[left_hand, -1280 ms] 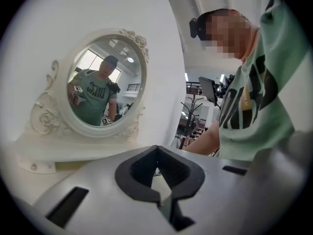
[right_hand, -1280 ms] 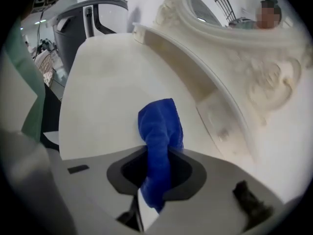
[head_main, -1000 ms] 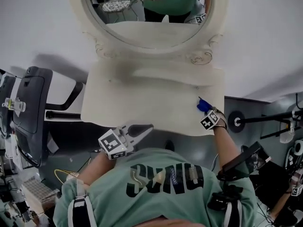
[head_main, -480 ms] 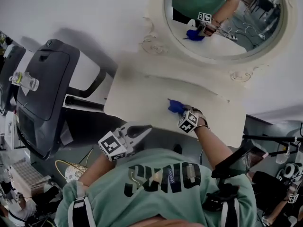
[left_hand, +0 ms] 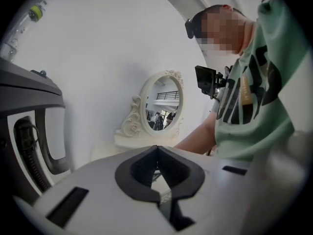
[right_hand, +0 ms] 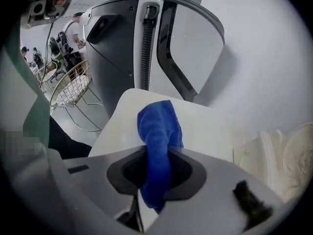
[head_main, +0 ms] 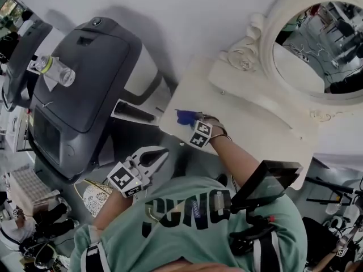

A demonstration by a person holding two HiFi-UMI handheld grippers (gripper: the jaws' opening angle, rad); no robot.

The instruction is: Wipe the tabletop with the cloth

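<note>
We see 2 grippers. The right gripper has its jaws clenched on 1 blue cloth. The cloth fills the narrow gap between the 2 dark pads, with 1 end bunched out ahead of the jaws and the other hanging behind them. The front end rests on the white tabletop, which lies under and ahead of these jaws. In the head view the right gripper and cloth sit near a corner of the tabletop.

The left gripper has its jaws closed tip to tip, nothing between them, only the hollow of the pads. In the head view the left gripper is off the tabletop, held in the air well apart from the cloth.

There is 1 oval mirror well ahead of the left jaws. Beyond the right jaws we see 1 dark grey machine, and to their left 1 wire basket.
</note>
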